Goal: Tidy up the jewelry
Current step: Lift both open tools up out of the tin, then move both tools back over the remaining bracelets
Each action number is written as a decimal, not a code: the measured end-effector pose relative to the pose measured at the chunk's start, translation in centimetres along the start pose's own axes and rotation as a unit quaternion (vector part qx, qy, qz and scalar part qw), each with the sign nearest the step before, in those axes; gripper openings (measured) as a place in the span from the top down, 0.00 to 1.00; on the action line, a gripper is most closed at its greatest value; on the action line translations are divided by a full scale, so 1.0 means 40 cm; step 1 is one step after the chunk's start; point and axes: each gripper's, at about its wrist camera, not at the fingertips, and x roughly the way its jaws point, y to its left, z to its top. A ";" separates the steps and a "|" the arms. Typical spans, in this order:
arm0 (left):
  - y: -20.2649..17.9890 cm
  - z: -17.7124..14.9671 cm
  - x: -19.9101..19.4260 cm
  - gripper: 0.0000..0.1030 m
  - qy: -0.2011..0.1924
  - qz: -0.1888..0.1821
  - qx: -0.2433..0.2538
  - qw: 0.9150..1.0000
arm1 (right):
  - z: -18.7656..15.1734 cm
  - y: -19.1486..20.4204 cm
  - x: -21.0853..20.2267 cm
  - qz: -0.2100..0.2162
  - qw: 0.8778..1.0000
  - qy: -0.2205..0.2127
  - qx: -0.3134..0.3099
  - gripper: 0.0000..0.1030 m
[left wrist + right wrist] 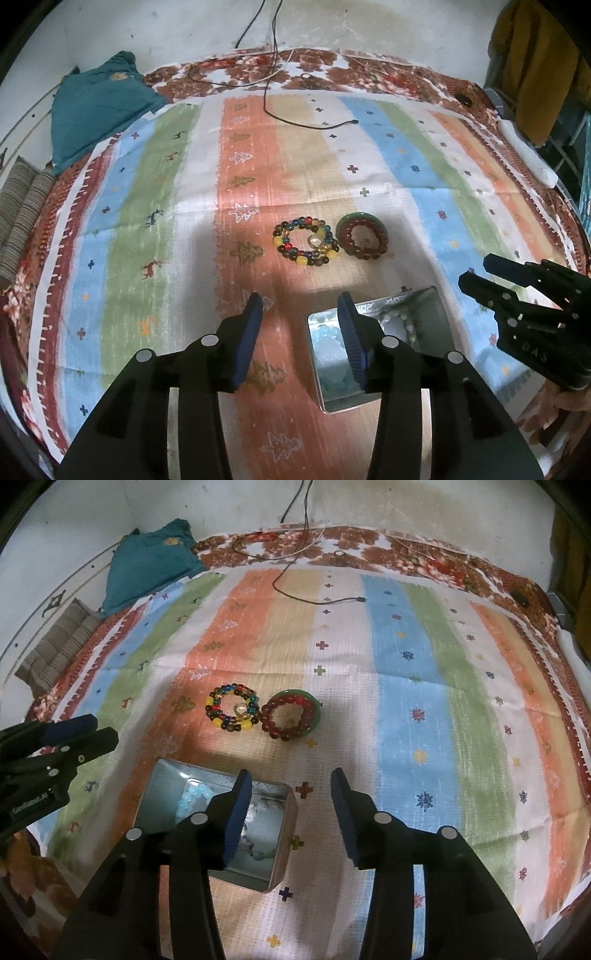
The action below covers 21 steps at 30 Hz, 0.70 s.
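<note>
The metal tin (218,823) I am filling sits open on the striped cloth (406,701), and I can make out pale blue and whitish beads (192,797) already lying inside it, so part of the sorting looks done. Just beyond the tin, two pieces are left out on the cloth: a multicolored bead bracelet (232,712) with a small ring inside its loop, and touching its right side a dark red bead bracelet (286,718) resting on a green bangle (308,698). My right gripper (291,814) hovers over the tin's right edge with its fingers spread and nothing between them. My left gripper (301,334) is likewise spread and empty, near the tin's left side. I judge those remaining pieces must go in next.
</note>
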 end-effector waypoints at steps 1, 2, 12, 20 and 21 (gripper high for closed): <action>0.001 0.003 0.002 0.56 0.000 0.001 0.001 1.000 | 0.002 -0.001 0.002 -0.001 1.000 0.001 0.000 0.53; -0.001 0.006 0.006 0.55 0.000 0.003 0.004 1.000 | 0.005 -0.003 0.005 -0.002 1.000 0.002 0.001 0.53; 0.002 0.037 0.050 0.52 0.007 0.014 0.019 1.000 | 0.040 -0.018 0.045 0.003 1.000 0.018 0.012 0.46; 0.016 0.074 0.107 0.48 0.014 0.032 0.029 0.999 | 0.065 -0.028 0.102 -0.009 0.999 0.039 0.013 0.39; 0.018 0.077 0.114 0.48 0.016 0.034 0.030 0.999 | 0.069 -0.029 0.108 -0.011 0.999 0.041 0.013 0.38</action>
